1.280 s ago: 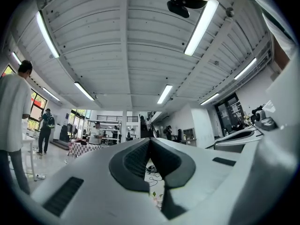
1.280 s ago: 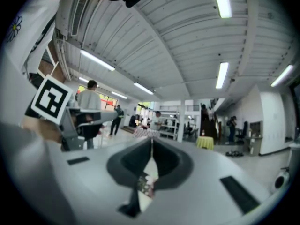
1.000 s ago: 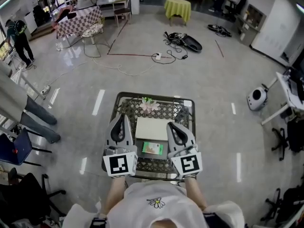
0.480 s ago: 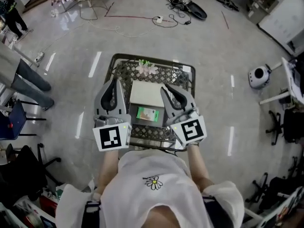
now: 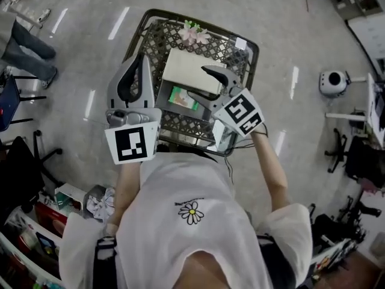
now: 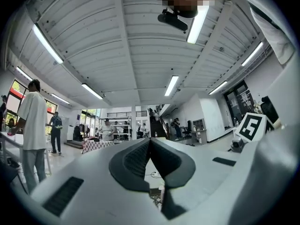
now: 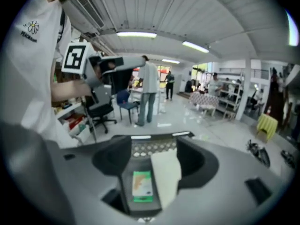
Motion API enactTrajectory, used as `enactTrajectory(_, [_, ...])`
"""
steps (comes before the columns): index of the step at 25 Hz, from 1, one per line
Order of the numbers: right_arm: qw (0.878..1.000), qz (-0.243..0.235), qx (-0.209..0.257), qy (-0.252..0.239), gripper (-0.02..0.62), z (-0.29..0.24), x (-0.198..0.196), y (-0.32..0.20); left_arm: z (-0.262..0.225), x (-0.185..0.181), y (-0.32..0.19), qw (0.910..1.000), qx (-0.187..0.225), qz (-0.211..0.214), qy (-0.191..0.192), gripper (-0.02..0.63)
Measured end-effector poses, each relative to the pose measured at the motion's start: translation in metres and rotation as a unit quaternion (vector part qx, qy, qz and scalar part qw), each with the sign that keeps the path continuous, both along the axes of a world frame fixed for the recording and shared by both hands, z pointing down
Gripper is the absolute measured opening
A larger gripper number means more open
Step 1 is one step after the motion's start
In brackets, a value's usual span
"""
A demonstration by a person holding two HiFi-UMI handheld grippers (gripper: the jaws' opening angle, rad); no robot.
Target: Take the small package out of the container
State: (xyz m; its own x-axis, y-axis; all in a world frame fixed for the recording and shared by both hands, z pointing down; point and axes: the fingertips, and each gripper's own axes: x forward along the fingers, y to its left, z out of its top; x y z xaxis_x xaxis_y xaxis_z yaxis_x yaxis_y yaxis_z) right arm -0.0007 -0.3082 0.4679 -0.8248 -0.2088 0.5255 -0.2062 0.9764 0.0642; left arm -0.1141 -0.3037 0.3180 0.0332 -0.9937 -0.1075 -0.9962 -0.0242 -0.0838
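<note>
The small green package (image 5: 182, 98) lies flat in the wire basket (image 5: 183, 124), next to a white box (image 5: 189, 71). My right gripper (image 5: 198, 82) reaches in from the right over the package, and its jaws are opening with nothing between the pads. In the right gripper view the package (image 7: 142, 186) and the box (image 7: 167, 172) show below the gap of the right gripper (image 7: 152, 165). My left gripper (image 5: 140, 59) hangs over the basket's left rim, shut and empty. In its own view the left gripper (image 6: 150, 142) points out across the room.
A pink flower-like item (image 5: 194, 34) lies at the basket's far end. A white round device (image 5: 332, 83) stands on the floor to the right. A person's legs (image 5: 30, 44) and a blue chair (image 5: 6, 95) are at the left, with office chairs (image 5: 355, 155) at the right.
The view has tipped further down, so the basket sits higher in frame. My right gripper swung left over the package and its jaws parted. The left gripper stayed shut.
</note>
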Motion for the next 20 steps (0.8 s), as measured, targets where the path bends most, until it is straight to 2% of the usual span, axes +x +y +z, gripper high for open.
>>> enactTrajectory(3, [0.997,-0.035,-0.041,0.059,0.295,0.048,-0.004,0.014,0.013,-0.007,0.004,0.9999,-0.012,-0.009,-0.004,0.021])
enactTrajectory(6, [0.989,-0.052,-0.061,0.123,0.296,0.096,-0.003,0.024,0.026,-0.014,0.008,0.9996,-0.023,-0.017,-0.005,0.021])
enactTrajectory(10, [0.975,-0.053,-0.055,0.208,0.302,0.152,0.003,0.034,0.047,-0.024,0.013,0.9984,-0.046,-0.029,-0.013,0.021])
enactTrajectory(13, [0.963,-0.041,-0.044,0.264,0.305,0.187,0.010,0.036,0.057,-0.034,0.018,0.9978,-0.049,-0.045,-0.010,0.021])
enactTrajectory(20, [0.938,-0.028,-0.047,0.342,0.308,0.243,0.021,0.039,0.079,-0.054,0.021,0.9953,-0.069,-0.067,-0.001,0.021])
